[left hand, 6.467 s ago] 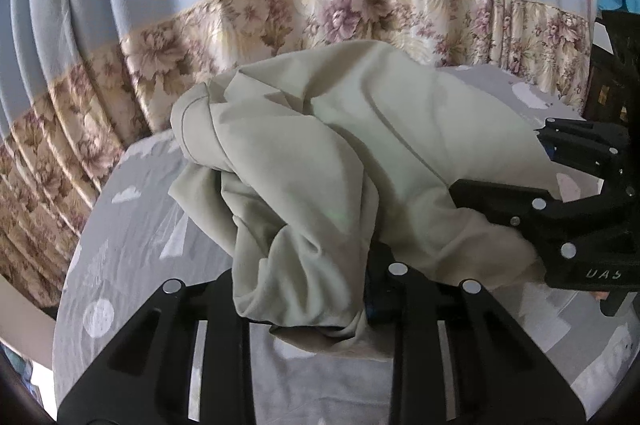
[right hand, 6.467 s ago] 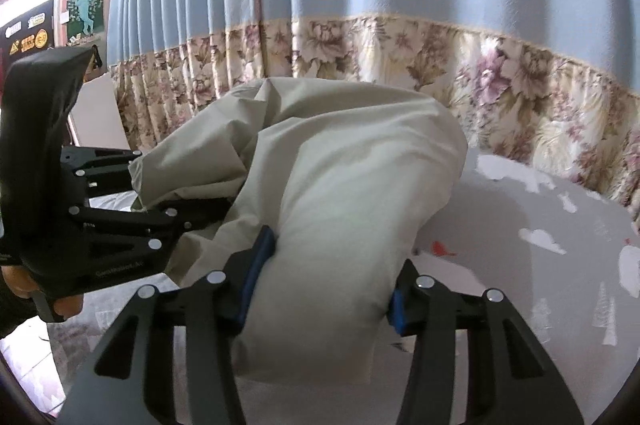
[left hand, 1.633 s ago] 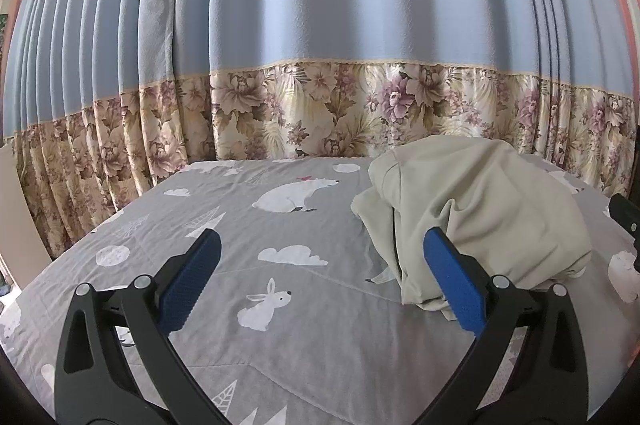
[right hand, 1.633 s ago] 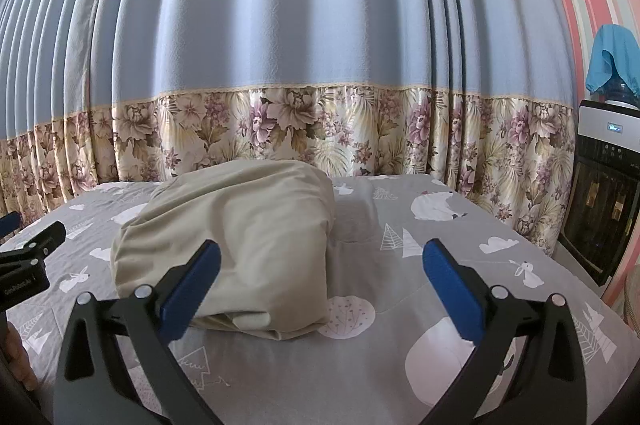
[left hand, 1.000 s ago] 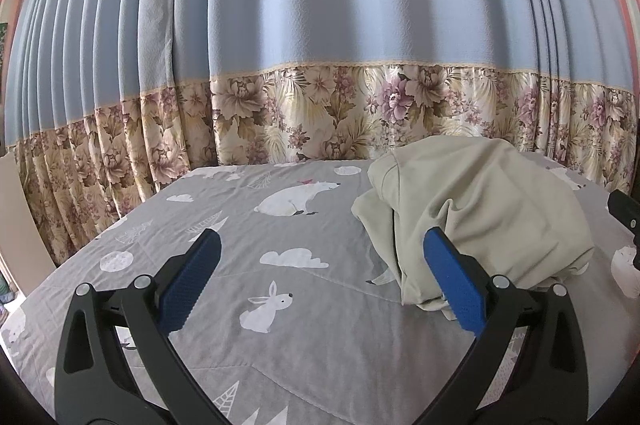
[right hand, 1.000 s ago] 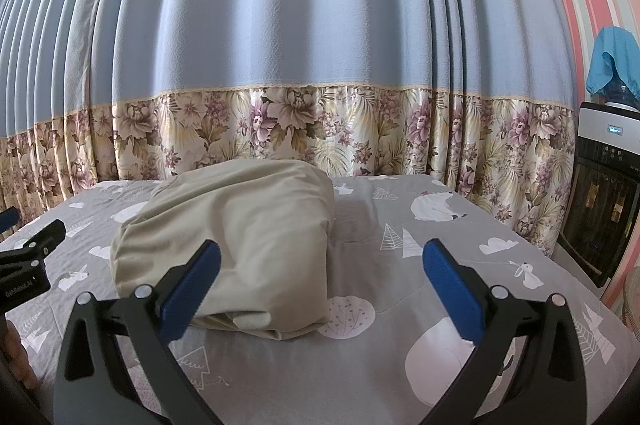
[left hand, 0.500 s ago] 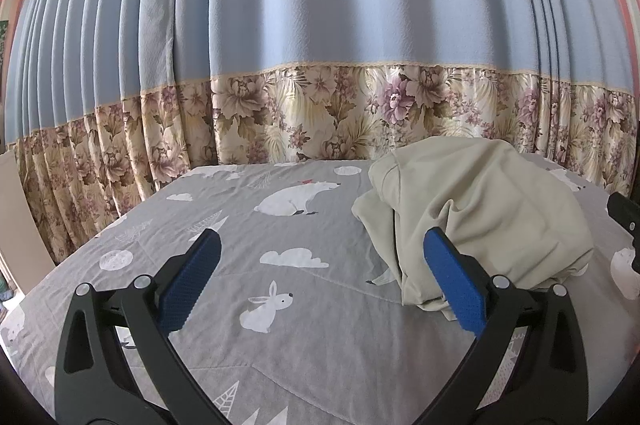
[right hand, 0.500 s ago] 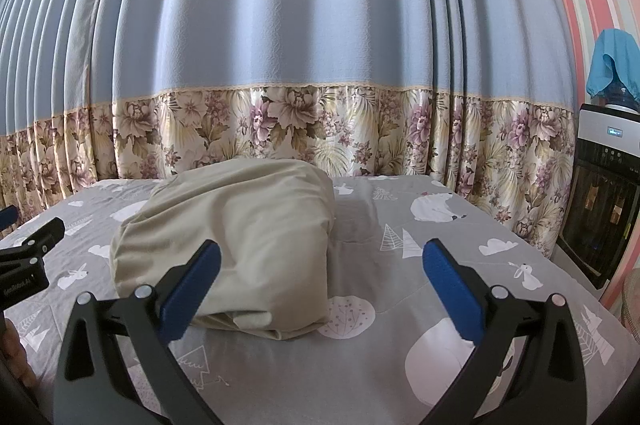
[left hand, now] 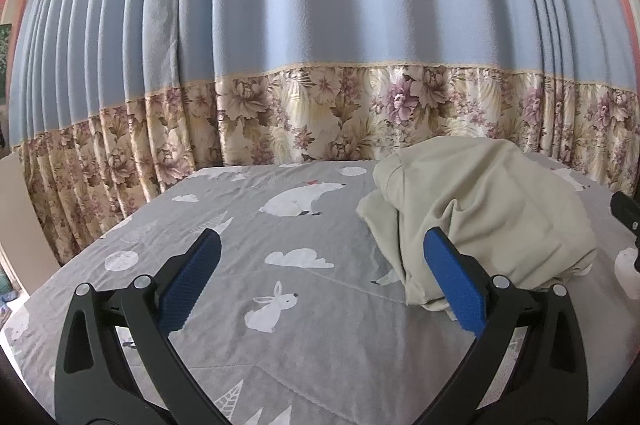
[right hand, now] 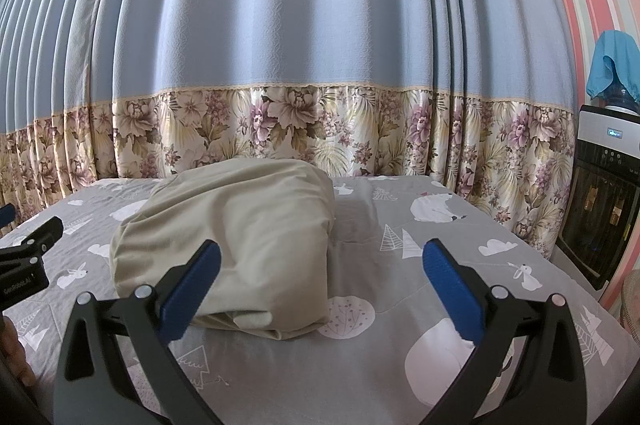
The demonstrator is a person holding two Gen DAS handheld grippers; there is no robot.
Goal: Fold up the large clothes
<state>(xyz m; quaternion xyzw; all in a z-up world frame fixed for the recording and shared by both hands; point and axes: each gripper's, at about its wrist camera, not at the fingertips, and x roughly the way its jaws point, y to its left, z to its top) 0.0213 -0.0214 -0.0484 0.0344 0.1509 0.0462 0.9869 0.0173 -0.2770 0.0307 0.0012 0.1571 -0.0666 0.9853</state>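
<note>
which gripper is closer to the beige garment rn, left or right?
Hard to call: both grippers, left and right, are open, with the beige garment behind one inner finger.

The beige garment is soft matt cloth with loose creases, lying on a smooth grey printed bedsheet before a pleated blue curtain with a faintly shiny floral band, while both grippers' black matt plastic fingers carry blue textured pads.
</note>
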